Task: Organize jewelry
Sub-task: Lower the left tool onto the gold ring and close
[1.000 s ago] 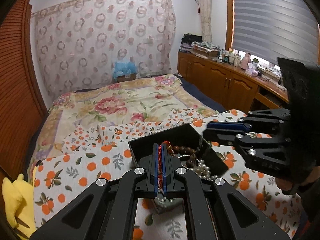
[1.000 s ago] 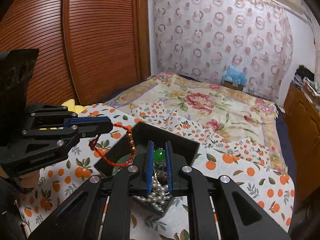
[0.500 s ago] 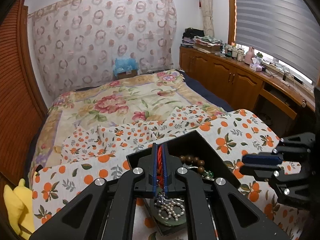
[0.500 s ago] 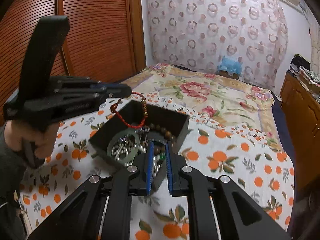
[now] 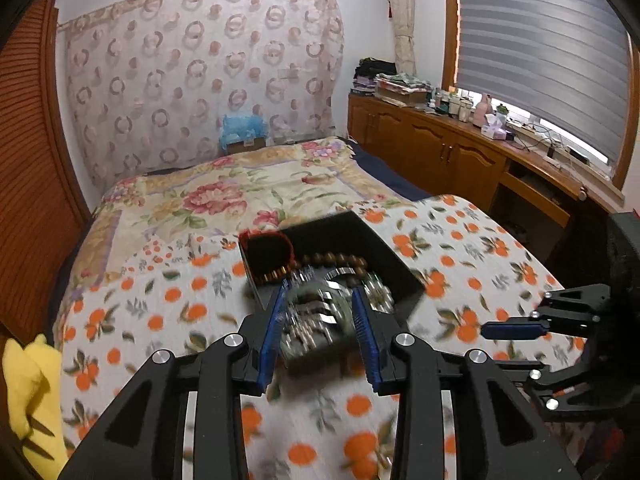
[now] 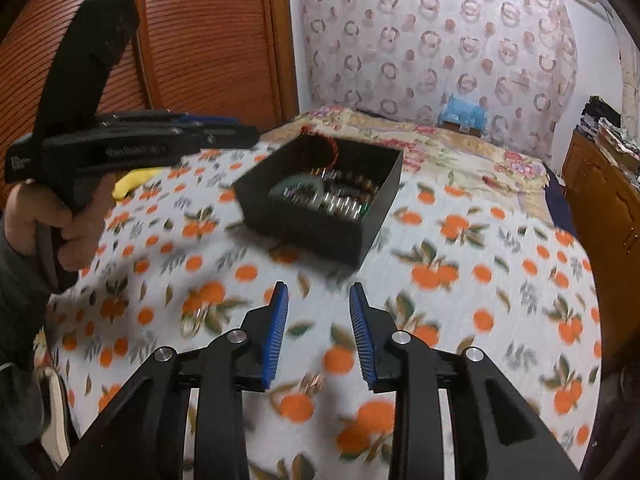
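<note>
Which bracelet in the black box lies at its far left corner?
The red cord bracelet with gold beads; the brown bead bracelet and green bangle lie nearer the middle of the black box.

Left gripper (image 5: 320, 324), shut on the red beaded bracelet (image 5: 269, 254) in both earlier views, now stands with its jaws apart; the bracelet lies released in the far-left corner of the black jewelry box (image 5: 372, 236). Right gripper (image 6: 319, 334), formerly narrowed just over the box contents, has drawn back toward the near side, jaws spread wider above the orange-print cloth (image 6: 460, 280).
</note>
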Demonstrator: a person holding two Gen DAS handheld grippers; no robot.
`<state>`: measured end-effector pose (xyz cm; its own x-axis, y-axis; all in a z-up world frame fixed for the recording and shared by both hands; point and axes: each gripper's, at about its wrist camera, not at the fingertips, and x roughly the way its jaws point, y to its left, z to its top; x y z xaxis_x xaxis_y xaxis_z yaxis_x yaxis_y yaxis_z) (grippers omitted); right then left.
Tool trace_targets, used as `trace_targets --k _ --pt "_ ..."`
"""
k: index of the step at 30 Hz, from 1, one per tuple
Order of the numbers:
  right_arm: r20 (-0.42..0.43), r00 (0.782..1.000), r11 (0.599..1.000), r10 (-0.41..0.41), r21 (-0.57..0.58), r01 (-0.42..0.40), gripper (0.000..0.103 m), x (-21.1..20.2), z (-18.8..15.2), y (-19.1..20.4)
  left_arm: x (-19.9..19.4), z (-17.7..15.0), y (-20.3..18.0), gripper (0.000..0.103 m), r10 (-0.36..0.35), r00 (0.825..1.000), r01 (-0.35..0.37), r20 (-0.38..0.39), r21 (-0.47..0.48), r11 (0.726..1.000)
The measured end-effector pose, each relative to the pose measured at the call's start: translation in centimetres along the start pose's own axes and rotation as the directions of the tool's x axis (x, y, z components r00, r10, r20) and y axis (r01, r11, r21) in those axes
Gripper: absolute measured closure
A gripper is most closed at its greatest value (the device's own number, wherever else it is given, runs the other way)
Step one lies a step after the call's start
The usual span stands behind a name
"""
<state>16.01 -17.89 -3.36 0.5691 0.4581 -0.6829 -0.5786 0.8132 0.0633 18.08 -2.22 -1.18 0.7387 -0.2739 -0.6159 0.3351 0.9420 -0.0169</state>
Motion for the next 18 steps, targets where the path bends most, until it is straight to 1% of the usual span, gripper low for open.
trace_targets --k 5,9,13,17,18 --pt "-0.054 0.999 1.0 0.001 0.0 0.0 0.069 0.3 -2.6 0.8 -1.3 -3.0 -0.9 0.07 -0.018 0.999 0.018 -0.034 0.008 1.0" --pt "-0.093 0.996 1.0 -0.005 -0.009 0.004 0.069 0.9 -3.9 1.1 -1.5 -5.1 -1.2 0.069 -0.027 0.997 0.027 -0.075 0.0 1.0" --pt "-0.113 0.993 1.0 -0.024 -0.013 0.023 0.069 1.4 -4.1 1.0 -1.2 -7.0 -1.3 0.064 -0.033 0.993 0.032 -0.117 -0.011 0.999" --pt "-0.117 0.993 1.0 -0.027 -0.007 0.027 0.069 1.7 -4.3 0.8 -1.2 -8.6 -1.7 0.064 -0.039 0.988 0.037 -0.146 -0.018 0.999" --pt "-0.115 0.993 1.0 -0.025 -0.006 0.024 0.074 1.7 -4.3 0.8 -1.3 -8.8 -1.8 0.063 -0.041 0.988 0.039 -0.15 -0.019 0.999"
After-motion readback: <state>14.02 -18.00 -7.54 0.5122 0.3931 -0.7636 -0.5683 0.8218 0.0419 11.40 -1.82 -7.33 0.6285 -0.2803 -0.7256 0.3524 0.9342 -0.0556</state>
